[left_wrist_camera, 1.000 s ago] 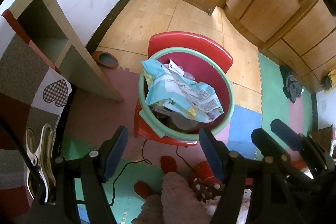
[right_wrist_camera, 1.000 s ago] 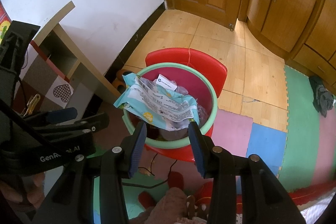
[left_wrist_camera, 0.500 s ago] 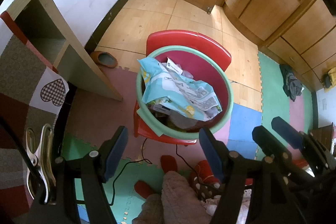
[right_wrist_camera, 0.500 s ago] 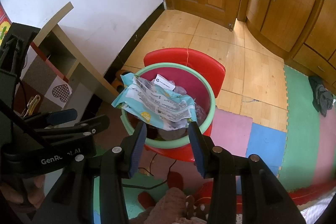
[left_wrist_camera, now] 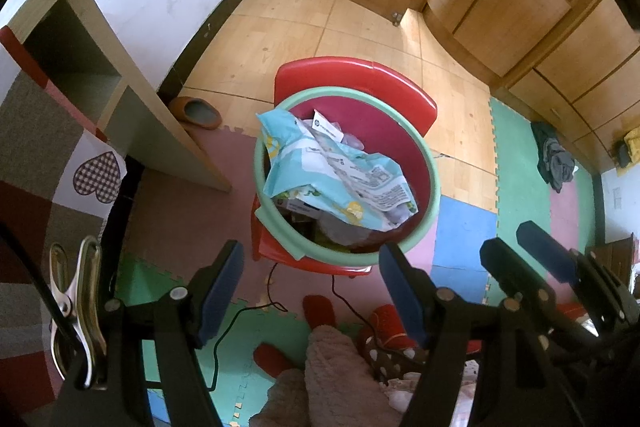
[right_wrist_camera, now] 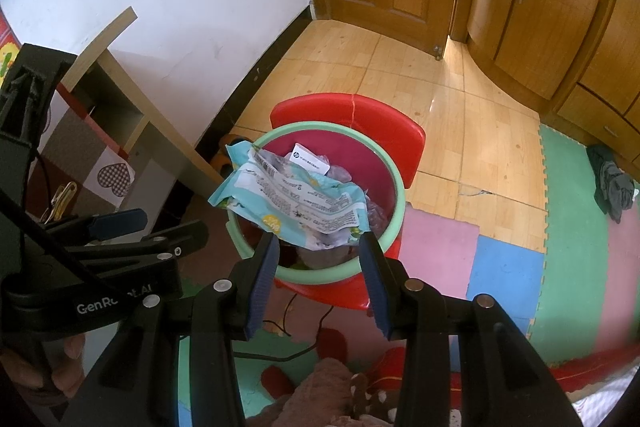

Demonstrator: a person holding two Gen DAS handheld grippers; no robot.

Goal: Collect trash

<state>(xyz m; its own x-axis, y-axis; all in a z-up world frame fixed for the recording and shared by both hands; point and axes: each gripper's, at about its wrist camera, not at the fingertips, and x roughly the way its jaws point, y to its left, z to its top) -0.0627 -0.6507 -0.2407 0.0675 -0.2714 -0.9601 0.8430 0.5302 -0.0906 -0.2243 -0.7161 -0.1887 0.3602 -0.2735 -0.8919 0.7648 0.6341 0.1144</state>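
In the green-rimmed basin (right_wrist_camera: 394, 183) on the red chair (right_wrist_camera: 348, 115) lies our crumpled blue wrapper (right_wrist_camera: 292, 199), draped over the near-left rim. We hold the right claw (right_wrist_camera: 318, 267) above the near rim, jaws apart, empty; the left claw (left_wrist_camera: 312, 287) likewise gapes wide, holding nothing.

The light-blue wrapper (right_wrist_camera: 292, 201) now sags lower across the green-rimmed bin (right_wrist_camera: 390, 227). Seen from the right wrist, the bin sits slightly farther from the right tongs (right_wrist_camera: 318, 283).
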